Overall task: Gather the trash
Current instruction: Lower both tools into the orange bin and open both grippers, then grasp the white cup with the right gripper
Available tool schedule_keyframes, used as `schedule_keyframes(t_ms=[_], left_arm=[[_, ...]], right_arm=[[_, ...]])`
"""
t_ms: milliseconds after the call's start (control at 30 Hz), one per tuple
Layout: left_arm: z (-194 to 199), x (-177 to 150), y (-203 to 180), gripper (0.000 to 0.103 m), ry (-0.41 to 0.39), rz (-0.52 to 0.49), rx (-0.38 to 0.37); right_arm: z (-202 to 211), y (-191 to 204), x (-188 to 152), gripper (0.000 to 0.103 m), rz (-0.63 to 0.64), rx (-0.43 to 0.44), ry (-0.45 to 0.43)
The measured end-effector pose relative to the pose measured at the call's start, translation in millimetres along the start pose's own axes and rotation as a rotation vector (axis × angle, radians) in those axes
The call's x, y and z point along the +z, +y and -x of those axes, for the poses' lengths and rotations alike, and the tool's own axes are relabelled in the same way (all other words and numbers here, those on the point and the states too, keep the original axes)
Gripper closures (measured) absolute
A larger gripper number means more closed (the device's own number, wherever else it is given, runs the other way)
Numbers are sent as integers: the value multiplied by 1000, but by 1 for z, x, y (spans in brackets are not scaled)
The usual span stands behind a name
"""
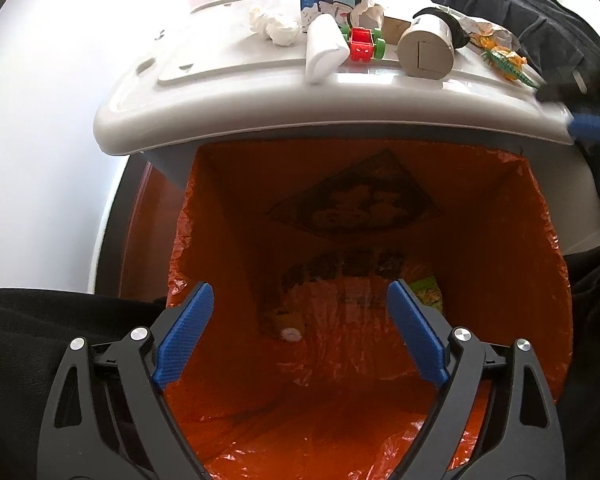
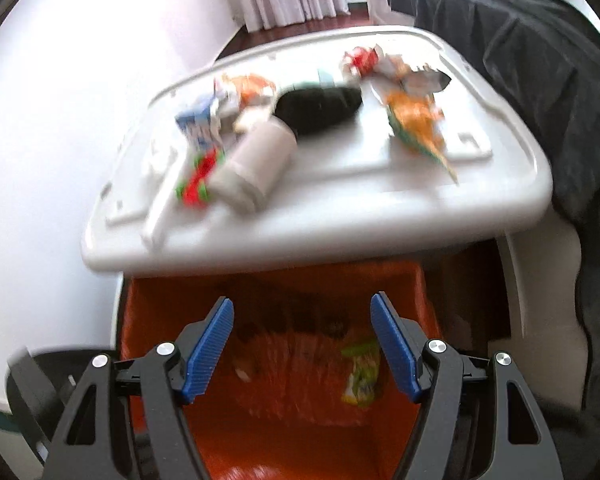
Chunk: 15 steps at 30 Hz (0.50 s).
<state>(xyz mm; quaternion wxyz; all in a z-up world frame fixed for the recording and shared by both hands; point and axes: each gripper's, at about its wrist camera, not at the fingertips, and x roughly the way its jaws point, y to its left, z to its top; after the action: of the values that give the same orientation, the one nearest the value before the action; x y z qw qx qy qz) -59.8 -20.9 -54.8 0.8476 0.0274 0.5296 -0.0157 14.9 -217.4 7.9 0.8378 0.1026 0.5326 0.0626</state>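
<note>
A bin lined with an orange bag [image 1: 228, 200] stands open below a white tray-like lid [image 1: 236, 92]. My left gripper [image 1: 300, 312] is open and empty over the bin's mouth. My right gripper [image 2: 302, 328] is also open and empty above the same orange bag [image 2: 156, 300]. A green wrapper [image 2: 362, 372] lies inside the bin, and shows in the left wrist view too [image 1: 426, 294]. On the lid lie crumpled tissue [image 1: 274, 26], a blue-white carton [image 1: 320, 4], an orange wrapper [image 2: 416, 120] and a beige cylinder [image 1: 426, 52]. The right wrist view is blurred.
A red and green toy car [image 1: 362, 44], a white block [image 1: 324, 50] and a black object [image 2: 320, 110] also sit on the lid [image 2: 340, 208]. Dark cloth [image 2: 540, 80] hangs at the right. A white wall [image 1: 40, 160] is at the left.
</note>
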Motion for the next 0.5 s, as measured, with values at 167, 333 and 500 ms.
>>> schedule_keyframes(t_ms=[167, 333, 500], left_arm=[[-4, 5, 5, 16, 27, 33, 1], [-6, 6, 9, 16, 47, 47, 5], [-2, 7, 16, 16, 26, 70, -11]], right_arm=[[-16, 13, 55, 33, -101, 40, -10], [-55, 20, 94, 33, -196, 9, 63], [-85, 33, 103, 33, -227, -63, 115]])
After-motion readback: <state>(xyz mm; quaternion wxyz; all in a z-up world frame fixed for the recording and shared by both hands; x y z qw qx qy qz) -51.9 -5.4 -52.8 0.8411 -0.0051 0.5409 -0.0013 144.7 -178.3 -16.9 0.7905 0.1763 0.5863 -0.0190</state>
